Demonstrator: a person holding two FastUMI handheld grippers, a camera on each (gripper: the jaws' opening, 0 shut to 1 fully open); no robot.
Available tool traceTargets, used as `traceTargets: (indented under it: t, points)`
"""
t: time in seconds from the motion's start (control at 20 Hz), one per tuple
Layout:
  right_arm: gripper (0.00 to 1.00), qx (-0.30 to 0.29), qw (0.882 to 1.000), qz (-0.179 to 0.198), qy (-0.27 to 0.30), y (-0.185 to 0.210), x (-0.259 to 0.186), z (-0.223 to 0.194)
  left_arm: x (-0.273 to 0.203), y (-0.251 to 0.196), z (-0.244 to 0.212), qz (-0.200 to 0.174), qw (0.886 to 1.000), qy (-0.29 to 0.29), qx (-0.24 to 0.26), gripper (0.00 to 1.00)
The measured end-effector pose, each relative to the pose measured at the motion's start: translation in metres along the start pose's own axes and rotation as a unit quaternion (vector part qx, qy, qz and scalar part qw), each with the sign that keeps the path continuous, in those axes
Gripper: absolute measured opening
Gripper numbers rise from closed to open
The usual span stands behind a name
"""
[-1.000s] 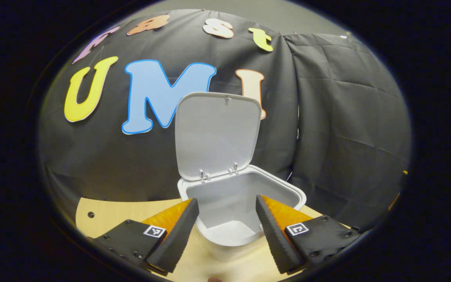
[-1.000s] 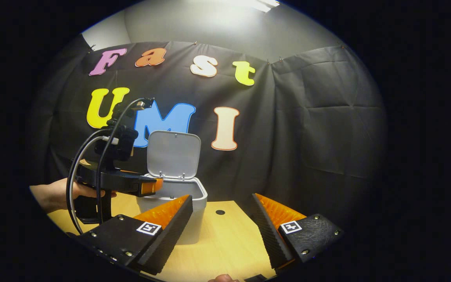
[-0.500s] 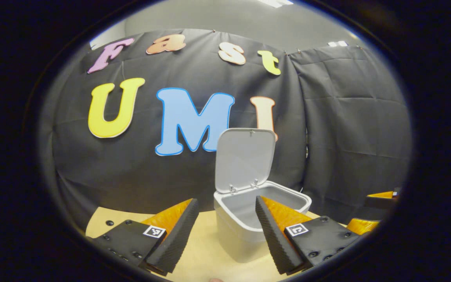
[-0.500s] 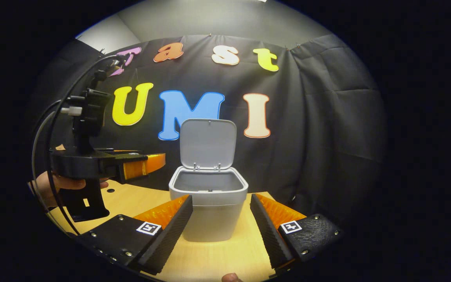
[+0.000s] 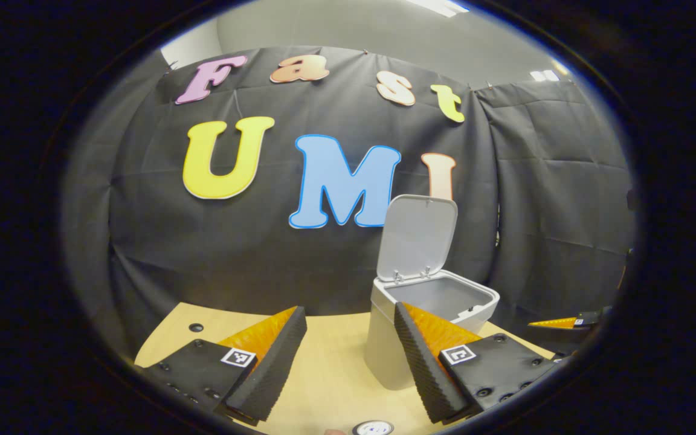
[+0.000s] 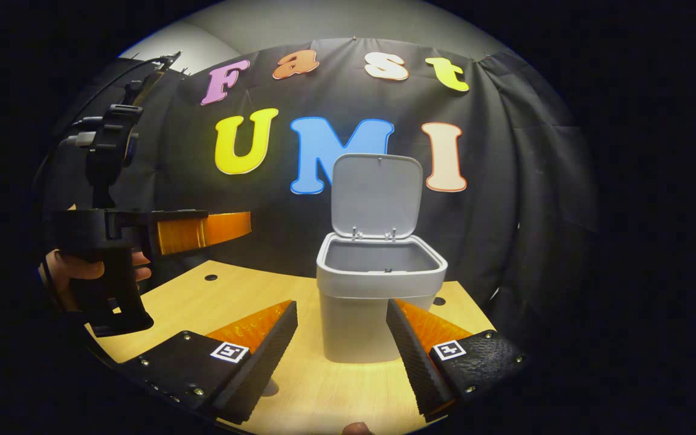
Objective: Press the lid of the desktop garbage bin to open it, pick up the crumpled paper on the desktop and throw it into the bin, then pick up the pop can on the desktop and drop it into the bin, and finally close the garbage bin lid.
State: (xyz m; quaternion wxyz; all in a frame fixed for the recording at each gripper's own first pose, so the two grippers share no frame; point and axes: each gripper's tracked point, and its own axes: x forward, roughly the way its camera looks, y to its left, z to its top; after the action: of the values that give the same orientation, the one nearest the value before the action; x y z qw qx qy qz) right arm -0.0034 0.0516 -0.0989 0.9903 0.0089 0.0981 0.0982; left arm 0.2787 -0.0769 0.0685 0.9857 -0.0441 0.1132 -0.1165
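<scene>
Right gripper view puts the small grey plastic desktop bin (image 6: 378,296) squarely ahead on the light wooden desktop (image 6: 245,296), standing toward the far edge near the black cloth wall, with its flat grey hinged lid (image 6: 376,194) tipped upright over the back rim, so the opening step looks done. The right gripper (image 6: 342,353) hangs just short of the bin with its two fingers spread wide and nothing between them. Off to the left in that view a hand (image 6: 82,269) holds the left gripper (image 6: 203,228) level above the desktop, well clear of the bin; from this side its spread cannot be read. Left gripper view settles that: the left gripper (image 5: 348,356) has its fingers parted widely and empty, the bin (image 5: 426,326) a little to the right beyond them. What can be seen of the bin's inside looks bare, though its floor is hidden. At the near edge of the desktop in the left gripper view sits a small round pale object (image 5: 372,428), possibly the top of the pop can, but too little of it shows to be sure. I judge the task barely past its first step: paper, can and closing the lid all appear to remain.
</scene>
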Motion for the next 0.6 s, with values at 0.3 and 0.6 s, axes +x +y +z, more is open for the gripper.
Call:
traceTargets:
  t: [0.3, 0.6]
  points:
    - [0.95, -0.011, 0.998, 0.051, 0.041, 0.047, 0.014, -0.036, -0.039, 0.051, -0.016, 0.048, 0.999, 0.009, -0.019, 0.96]
    - [0.96, -0.007, 0.989, 0.095, 0.111, 0.093, 0.024, -0.088, -0.077, 0.090, -0.015, 0.087, 0.996, 0.000, -0.015, 0.96]
